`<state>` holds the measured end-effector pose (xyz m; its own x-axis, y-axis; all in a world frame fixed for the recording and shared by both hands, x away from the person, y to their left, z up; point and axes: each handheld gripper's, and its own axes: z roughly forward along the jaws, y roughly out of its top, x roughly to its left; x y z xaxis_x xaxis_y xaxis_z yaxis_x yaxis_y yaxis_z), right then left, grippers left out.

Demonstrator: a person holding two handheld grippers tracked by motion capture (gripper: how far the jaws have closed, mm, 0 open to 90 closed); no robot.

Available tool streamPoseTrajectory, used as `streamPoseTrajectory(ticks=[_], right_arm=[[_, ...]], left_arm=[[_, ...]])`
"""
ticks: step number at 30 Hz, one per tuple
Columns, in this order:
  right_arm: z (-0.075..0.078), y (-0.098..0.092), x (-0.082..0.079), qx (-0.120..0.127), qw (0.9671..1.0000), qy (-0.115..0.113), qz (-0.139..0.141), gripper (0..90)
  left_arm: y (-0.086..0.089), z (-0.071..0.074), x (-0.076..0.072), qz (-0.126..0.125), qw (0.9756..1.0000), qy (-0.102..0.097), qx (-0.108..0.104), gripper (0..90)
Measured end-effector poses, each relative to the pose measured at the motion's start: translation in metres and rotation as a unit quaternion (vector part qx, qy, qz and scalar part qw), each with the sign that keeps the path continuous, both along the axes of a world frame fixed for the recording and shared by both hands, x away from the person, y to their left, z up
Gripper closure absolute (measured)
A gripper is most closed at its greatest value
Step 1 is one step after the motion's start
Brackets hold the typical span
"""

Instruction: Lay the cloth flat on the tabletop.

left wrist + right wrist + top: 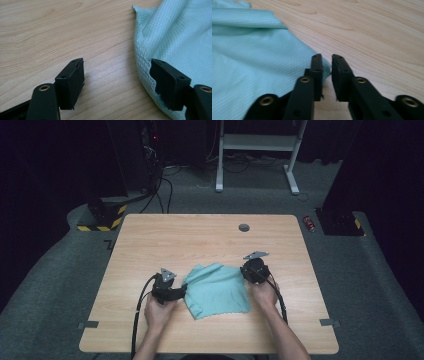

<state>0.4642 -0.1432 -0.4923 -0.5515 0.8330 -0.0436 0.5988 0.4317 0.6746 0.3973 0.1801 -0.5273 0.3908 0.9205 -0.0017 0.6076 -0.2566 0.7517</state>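
A light teal cloth [217, 290] lies crumpled on the wooden table [200, 235], between the two hands. My left gripper [183, 290] rests low at the cloth's left edge. In the left gripper view the left gripper [117, 63] stands wide open, one jaw over bare wood and the other on the cloth's hem [180, 32]. My right gripper [246, 275] sits at the cloth's right edge. In the right gripper view the right gripper [326, 57] has its jaws a narrow gap apart, with a cloth [249, 57] corner just beside the left jaw and wood showing through the gap.
A small round grommet [244, 227] sits in the tabletop near the far edge. Grey tape marks [88, 324] [329, 322] lie at the front corners. On the floor beyond are a white desk frame [257, 142], cables and a black-yellow striped base [102, 220].
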Motion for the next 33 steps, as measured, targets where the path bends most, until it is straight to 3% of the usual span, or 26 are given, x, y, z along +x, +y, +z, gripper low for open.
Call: streamPoseTrajectory(ticks=[4, 7, 10, 14, 16, 19, 21, 25, 27, 29, 33], right_arm=[[0.0, -0.002, -0.021, 0.007, 0.9997, -0.012, 0.018, 67.7], [-0.007, -0.003, -0.035, 0.021, 0.9985, -0.016, 0.048, 66.0], [-0.017, 0.001, -0.047, 0.004, 0.9978, -0.021, 0.063, 64.6], [-0.026, 0.002, -0.053, 0.005, 0.9973, -0.028, 0.068, 63.3], [-0.027, 0.001, -0.053, 0.01, 0.9972, -0.028, 0.068, 63.4], [-0.031, -0.004, -0.054, 0.037, 0.9966, -0.03, 0.067, 64.4], [-0.031, -0.003, -0.055, 0.033, 0.9966, -0.034, 0.068, 65.5], [-0.031, -0.003, -0.054, 0.033, 0.9965, -0.034, 0.069, 65.3], [-0.031, -0.003, -0.054, 0.033, 0.9966, -0.034, 0.067, 64.8], [-0.031, -0.003, -0.054, 0.034, 0.9967, -0.032, 0.067, 64.7], [-0.031, -0.003, -0.054, 0.035, 0.9967, -0.032, 0.067, 64.7]], left_arm=[[0.0, 0.0, 0.0, -0.001, 1.0, 0.0, 0.0, 29.3], [-0.001, 0.0, 0.004, -0.013, 0.9999, -0.003, -0.002, 32.7], [-0.003, 0.0, 0.013, -0.023, 0.9997, -0.003, -0.002, 34.6], [-0.005, 0.003, 0.02, -0.02, 0.9998, 0.007, 0.005, 35.5], [-0.008, 0.007, 0.016, -0.019, 0.9996, 0.011, 0.018, 37.2], [-0.014, 0.016, -0.001, -0.039, 0.9992, 0.011, -0.007, 38.4], [-0.022, 0.022, -0.016, -0.064, 0.9979, 0.006, -0.005, 41.0], [-0.046, 0.025, -0.033, -0.115, 0.9928, 0.03, 0.014, 46.0], [-0.058, 0.023, -0.036, -0.134, 0.9892, 0.045, 0.037, 47.1], [-0.065, 0.019, -0.037, -0.135, 0.9876, 0.052, 0.06, 48.7], [-0.061, 0.018, -0.036, -0.127, 0.989, 0.064, 0.042, 55.0]])
